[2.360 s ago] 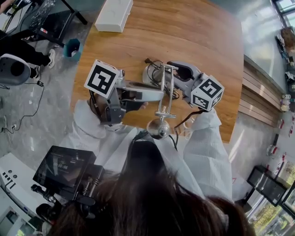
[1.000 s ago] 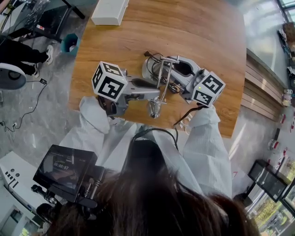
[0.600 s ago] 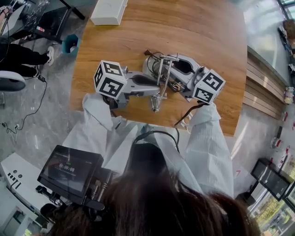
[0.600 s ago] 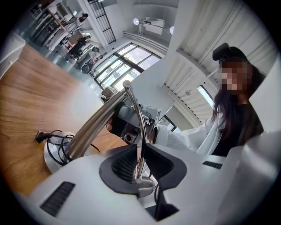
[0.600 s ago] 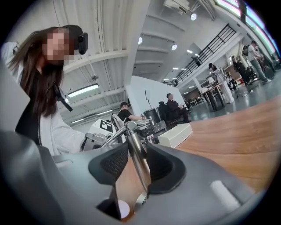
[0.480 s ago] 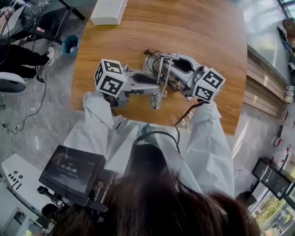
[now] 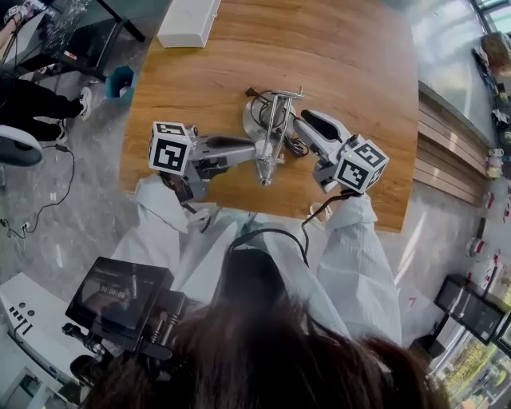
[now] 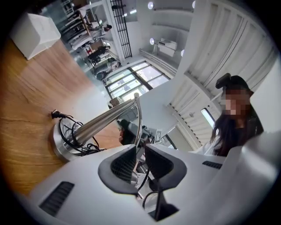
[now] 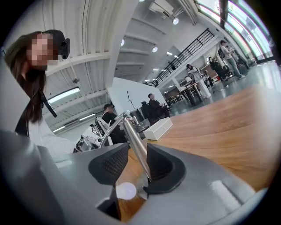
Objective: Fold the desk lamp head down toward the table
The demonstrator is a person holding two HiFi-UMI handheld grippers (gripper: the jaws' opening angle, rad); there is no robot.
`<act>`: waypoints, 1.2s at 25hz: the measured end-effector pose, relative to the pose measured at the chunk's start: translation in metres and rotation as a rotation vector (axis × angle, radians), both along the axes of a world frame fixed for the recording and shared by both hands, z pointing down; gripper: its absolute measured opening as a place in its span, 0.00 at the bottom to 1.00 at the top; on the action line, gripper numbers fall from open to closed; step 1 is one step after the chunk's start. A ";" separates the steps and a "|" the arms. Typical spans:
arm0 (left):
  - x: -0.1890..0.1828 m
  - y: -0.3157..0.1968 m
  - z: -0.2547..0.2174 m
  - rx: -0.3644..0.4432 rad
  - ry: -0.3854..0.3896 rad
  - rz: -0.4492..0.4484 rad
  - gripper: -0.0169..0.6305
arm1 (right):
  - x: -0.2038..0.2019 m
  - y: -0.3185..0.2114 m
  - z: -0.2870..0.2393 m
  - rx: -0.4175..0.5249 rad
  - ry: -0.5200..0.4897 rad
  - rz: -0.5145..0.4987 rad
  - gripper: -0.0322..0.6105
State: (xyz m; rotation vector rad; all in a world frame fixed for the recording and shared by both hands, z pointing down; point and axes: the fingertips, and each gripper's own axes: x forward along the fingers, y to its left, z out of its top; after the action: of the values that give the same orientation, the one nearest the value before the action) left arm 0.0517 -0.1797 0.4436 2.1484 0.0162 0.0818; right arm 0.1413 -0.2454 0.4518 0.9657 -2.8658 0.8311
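A wooden table [image 7: 351,72] carries the desk lamp [image 7: 271,128]. Its round metal base [image 7: 249,124] sits near the middle of the table, with a black cord [image 7: 292,147] coiled round it. From the base the shiny tube [image 8: 105,119] leans toward the table's near edge, and a thin rod [image 8: 138,118] runs alongside it. The small lamp head [image 7: 264,169] hangs at the end, low over the table's near part. Whether it touches the wood cannot be told.

The left gripper [image 7: 254,149] reaches in from the table's left side and lies level over the near part. Its jaws are drawn close together and pinch the thin rod just behind the head.

The right gripper [image 7: 299,121] comes in from the table's right side, toward the middle. Its jaws stand wide apart around the tube. The tube rests against one pad, and a clear gap shows at the other, so nothing is clamped.

A white box [image 7: 188,22] lies at the table's far left corner.
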 end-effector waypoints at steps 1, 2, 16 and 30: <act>-0.006 0.005 -0.005 0.009 0.009 -0.032 0.11 | 0.006 0.012 0.000 0.002 0.024 0.017 0.25; -0.010 0.009 -0.012 0.033 0.010 -0.065 0.11 | 0.009 0.024 -0.003 0.010 0.050 0.033 0.25; 0.010 0.005 -0.143 0.607 -0.289 -0.596 0.03 | -0.028 0.089 -0.160 0.310 0.141 0.345 0.05; 0.012 0.015 -0.143 0.662 -0.319 -0.577 0.03 | -0.045 0.101 -0.158 0.324 0.202 0.312 0.05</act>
State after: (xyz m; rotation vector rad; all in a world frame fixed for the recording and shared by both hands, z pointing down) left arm 0.0636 -0.1649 0.3008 2.6745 -0.9241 0.0997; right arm 0.0963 -0.1446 0.2935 1.4622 -2.7607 0.2513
